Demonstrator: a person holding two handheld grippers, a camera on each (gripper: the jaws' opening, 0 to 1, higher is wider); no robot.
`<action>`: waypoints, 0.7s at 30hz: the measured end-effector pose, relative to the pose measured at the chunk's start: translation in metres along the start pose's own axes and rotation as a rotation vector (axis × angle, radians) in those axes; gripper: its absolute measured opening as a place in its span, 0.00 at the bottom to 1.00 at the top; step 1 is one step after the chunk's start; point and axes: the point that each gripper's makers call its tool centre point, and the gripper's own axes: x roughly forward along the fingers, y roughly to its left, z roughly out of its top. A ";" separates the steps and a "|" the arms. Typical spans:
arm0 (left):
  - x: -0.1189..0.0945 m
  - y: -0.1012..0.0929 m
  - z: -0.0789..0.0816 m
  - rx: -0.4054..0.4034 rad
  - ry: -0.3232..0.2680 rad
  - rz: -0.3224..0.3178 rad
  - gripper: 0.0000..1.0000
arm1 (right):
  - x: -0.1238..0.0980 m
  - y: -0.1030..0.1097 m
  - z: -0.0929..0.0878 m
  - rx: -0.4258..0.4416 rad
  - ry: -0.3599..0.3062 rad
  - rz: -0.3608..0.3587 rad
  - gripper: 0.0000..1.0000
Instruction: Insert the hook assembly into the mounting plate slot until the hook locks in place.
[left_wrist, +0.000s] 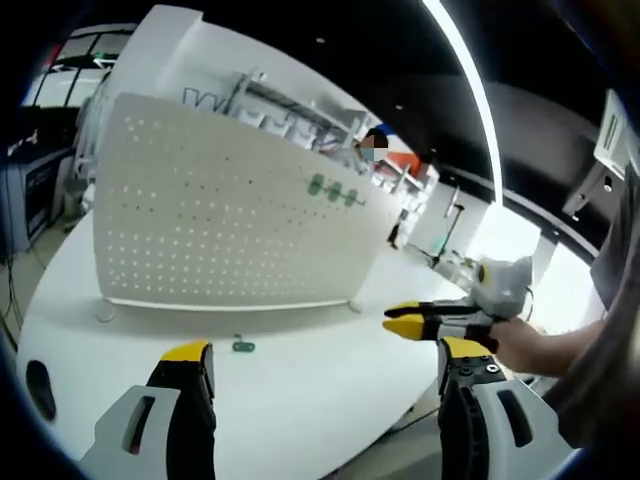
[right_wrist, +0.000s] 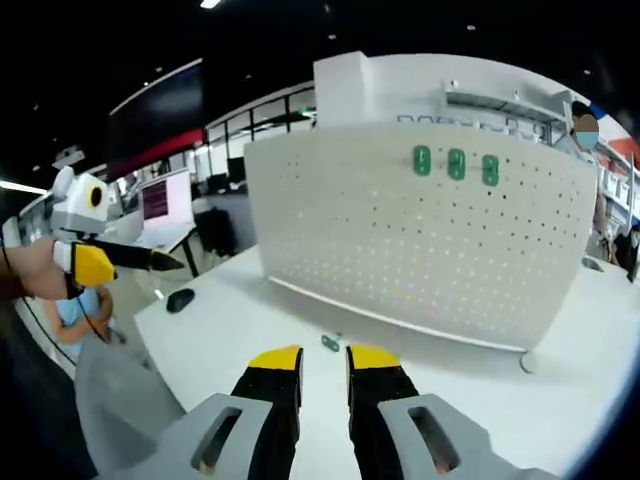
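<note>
White surface (left_wrist: 300, 390) in an open workshop, dark ceiling overhead with a light strip. Upright on it, a white perforated mounting plate (left_wrist: 230, 215), three green hooks (left_wrist: 334, 190) already seated high on its face. One more green hook assembly (left_wrist: 243, 346) flat on the surface just in front of the plate, apart from both tools. Left gripper (left_wrist: 325, 360) released, jaws wide and empty, near the loose piece but not touching. Right gripper (right_wrist: 322, 362) nearly clenched, a narrow gap between the yellow tips, nothing held, aimed at the same piece (right_wrist: 330, 343). By the look of it, barely begun for this hook: pick-up, carry to a slot and locking all left to do.
</note>
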 end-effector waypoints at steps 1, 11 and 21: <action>0.001 0.001 -0.002 -0.003 0.004 0.001 0.94 | -0.001 0.002 -0.001 0.001 0.003 0.006 0.16; 0.013 0.014 -0.024 -0.020 0.047 0.015 0.93 | -0.016 0.029 -0.021 0.001 0.041 0.066 0.15; 0.052 0.035 -0.042 -0.032 0.109 0.007 0.90 | -0.022 0.036 -0.039 0.019 0.090 0.099 0.15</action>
